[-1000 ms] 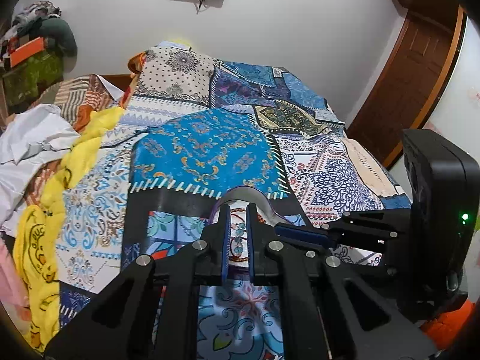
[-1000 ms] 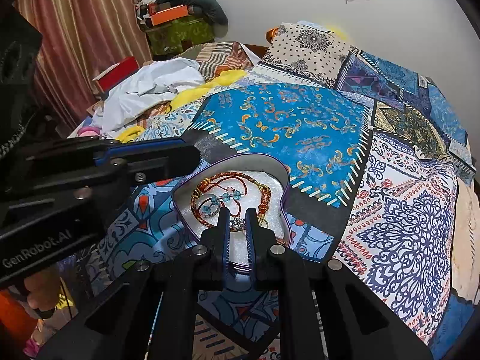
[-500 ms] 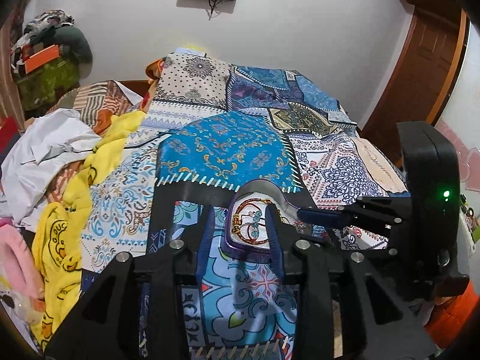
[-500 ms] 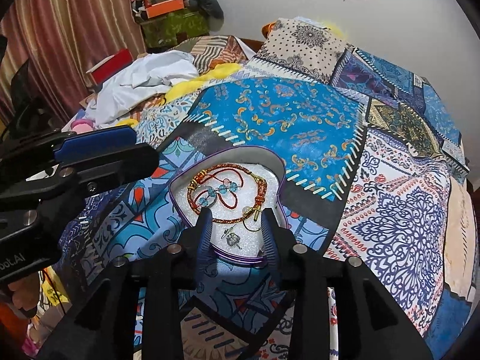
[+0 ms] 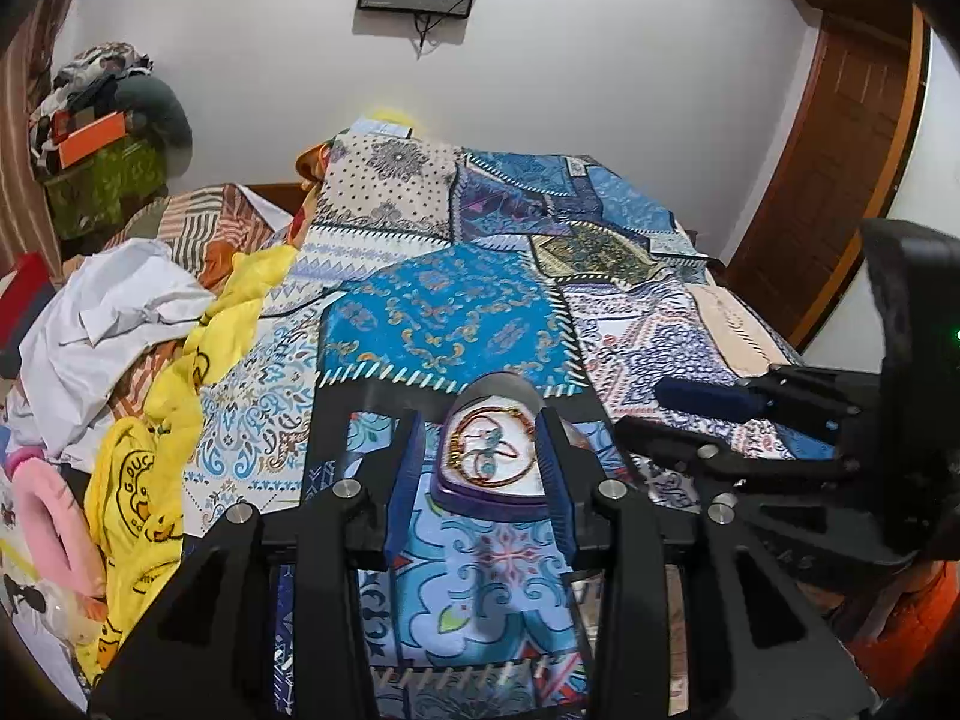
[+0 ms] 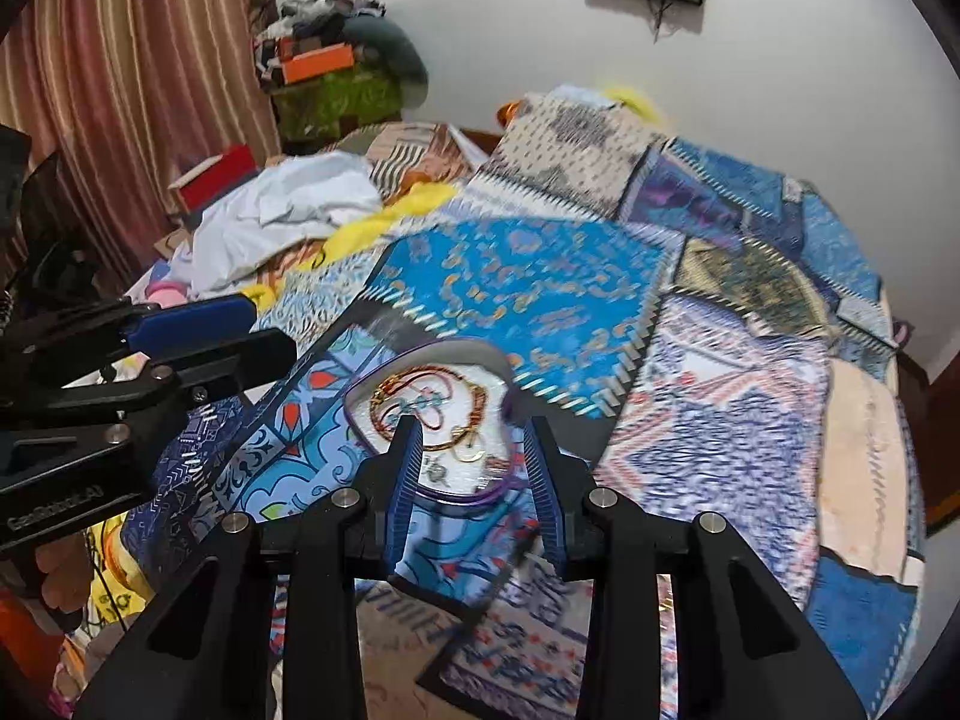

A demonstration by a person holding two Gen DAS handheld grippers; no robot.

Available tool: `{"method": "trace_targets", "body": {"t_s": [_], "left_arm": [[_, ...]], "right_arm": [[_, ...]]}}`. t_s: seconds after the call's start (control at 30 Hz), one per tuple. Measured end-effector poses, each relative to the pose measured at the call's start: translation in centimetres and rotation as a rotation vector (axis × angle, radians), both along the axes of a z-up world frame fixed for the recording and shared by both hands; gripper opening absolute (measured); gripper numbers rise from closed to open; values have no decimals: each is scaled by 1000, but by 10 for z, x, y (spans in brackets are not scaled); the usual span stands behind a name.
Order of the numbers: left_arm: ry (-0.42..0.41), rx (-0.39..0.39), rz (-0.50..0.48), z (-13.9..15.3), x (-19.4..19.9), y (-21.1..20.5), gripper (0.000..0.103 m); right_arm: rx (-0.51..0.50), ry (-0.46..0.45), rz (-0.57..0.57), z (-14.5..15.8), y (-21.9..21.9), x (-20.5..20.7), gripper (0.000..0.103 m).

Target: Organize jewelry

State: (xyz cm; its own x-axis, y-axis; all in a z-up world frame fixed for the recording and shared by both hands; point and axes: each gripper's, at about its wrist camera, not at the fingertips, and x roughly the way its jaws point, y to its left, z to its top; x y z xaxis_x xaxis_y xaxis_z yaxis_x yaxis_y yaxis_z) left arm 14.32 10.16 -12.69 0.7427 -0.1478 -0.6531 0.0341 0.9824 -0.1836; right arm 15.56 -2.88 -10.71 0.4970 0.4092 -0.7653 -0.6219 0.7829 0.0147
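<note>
**Left wrist view: both my grippers apart above the jewelry tray**

Left wrist view shows my left gripper with its blue pads parted, nothing between them; they have just been opening. Past the fingertips lies the heart-shaped tray with a purple rim, flat on the patchwork bedspread. A beaded bracelet sits coiled on the tray's white lining. My right gripper reaches in from the right edge, near the tray.

From the right wrist view, my right gripper also stands apart, jaws just opened and gripping nothing, hanging over the near part of the tray. The bracelet and some small pieces I cannot make out through the blur lie inside. My left gripper comes in from the left. White cloth and yellow cloth lie heaped well apart from the tray
</note>
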Motion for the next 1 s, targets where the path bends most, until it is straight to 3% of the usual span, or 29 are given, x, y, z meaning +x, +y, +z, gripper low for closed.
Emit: {"method": "trace_targets", "body": {"t_s": [0.1,0.2,0.53,0.77,1.0], "left_arm": [[-13,12,-15,6,-2,-11,41],[-21,22,-38,11,-4,-26,41],[-4,40,-131,12,5,-87,43],[42,39,-195,-2,17,-124,43],[120,44,-236,-31,28,-148,43]], "right_arm": [[22,-23,-18,11,-16,-4,34],[40,-45,-49,18,-34,-6,42],[73,-66,-182,28,-113,-8,43],[85,-51,-276,21,-167,-3,43],[85,-1,-312,3,-192,1,43]]}}
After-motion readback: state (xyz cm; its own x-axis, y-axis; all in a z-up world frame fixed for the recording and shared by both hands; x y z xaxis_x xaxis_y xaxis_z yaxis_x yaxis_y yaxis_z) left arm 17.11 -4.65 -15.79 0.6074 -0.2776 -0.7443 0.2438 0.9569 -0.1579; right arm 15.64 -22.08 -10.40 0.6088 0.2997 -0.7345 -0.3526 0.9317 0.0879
